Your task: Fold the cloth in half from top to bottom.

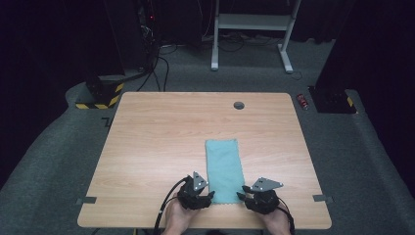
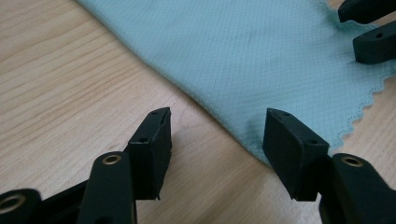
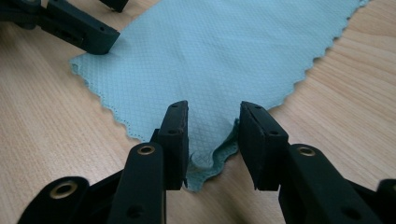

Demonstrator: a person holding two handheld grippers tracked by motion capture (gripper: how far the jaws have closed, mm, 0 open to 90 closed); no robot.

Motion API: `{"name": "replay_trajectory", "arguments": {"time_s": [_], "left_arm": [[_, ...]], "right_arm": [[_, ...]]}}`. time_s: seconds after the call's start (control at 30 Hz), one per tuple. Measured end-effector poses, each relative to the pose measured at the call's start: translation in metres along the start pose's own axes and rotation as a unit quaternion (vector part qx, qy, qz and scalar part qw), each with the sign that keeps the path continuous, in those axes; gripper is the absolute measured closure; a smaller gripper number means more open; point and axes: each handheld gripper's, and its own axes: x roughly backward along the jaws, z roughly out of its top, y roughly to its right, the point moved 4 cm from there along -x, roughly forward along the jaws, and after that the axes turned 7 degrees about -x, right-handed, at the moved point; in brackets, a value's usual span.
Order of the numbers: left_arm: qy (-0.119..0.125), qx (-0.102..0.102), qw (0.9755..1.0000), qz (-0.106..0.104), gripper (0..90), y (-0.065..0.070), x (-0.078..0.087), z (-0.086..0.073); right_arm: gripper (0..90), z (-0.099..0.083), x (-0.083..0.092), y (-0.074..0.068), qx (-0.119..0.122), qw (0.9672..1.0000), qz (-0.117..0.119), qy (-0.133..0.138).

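A teal cloth [image 1: 224, 169] lies flat as a long strip on the wooden table [image 1: 156, 137], its short scalloped edge toward the person. My left gripper [image 1: 209, 197] sits at the cloth's near left corner. In the left gripper view its jaws [image 2: 217, 135] stand open and straddle the hemmed edge of the cloth [image 2: 261, 51], with the right gripper's jaw tips [image 2: 369, 32] at the top right. My right gripper [image 1: 242, 192] sits at the near right corner. Its open jaws [image 3: 215, 140] have the slightly rumpled corner of the cloth [image 3: 219, 56] between them, and the pads are not pressing it.
A round cable hole [image 1: 239, 105] sits near the table's far edge. Grey tape marks [image 1: 86, 200] [image 1: 322, 198] flank the near corners. On the floor beyond are a red can [image 1: 303, 101], a yellow-and-black striped base [image 1: 100, 95] and a white desk frame [image 1: 249, 24].
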Motion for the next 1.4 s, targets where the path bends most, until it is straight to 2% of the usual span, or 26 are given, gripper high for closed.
{"name": "replay_trajectory", "arguments": {"time_s": [0.2,0.5,0.53,0.67,0.83,1.0,1.2,1.27,1.4], "left_arm": [[0.002,0.001,1.0,0.002,43.3,-0.002,0.004,-0.005],[0.0,0.004,1.0,-0.002,43.3,-0.006,0.008,-0.008],[-0.001,0.004,1.0,-0.005,42.9,-0.007,0.007,-0.008],[0.006,0.028,0.9993,-0.024,41.5,-0.015,0.005,-0.004],[0.015,0.046,0.9984,-0.027,41.2,-0.03,0.0,0.008],[0.023,0.058,0.9977,-0.027,40.9,-0.042,-0.007,0.018],[0.027,0.061,0.9976,-0.019,40.8,-0.053,-0.014,0.028],[0.026,0.061,0.9977,-0.017,40.7,-0.057,-0.016,0.031],[0.034,0.078,0.996,-0.025,41.2,-0.066,-0.019,0.036]], "right_arm": [[63.7,0.0,-0.001,-0.009,0.015,0.9999,0.001,-0.002],[63.4,-0.001,-0.001,-0.011,0.012,0.9999,0.011,-0.001],[62.6,0.0,-0.001,-0.01,0.008,0.9998,0.018,-0.001],[58.9,0.002,0.0,0.0,-0.003,0.9998,0.018,0.012],[56.7,0.011,0.004,0.016,-0.025,0.9991,0.016,0.031],[56.2,0.018,0.004,0.027,-0.034,0.9988,0.005,0.035],[56.0,0.025,0.002,0.035,-0.045,0.9981,0.001,0.043],[56.0,0.026,0.0,0.038,-0.054,0.9979,0.004,0.037],[55.9,0.033,-0.001,0.042,-0.057,0.9975,0.01,0.042]]}}
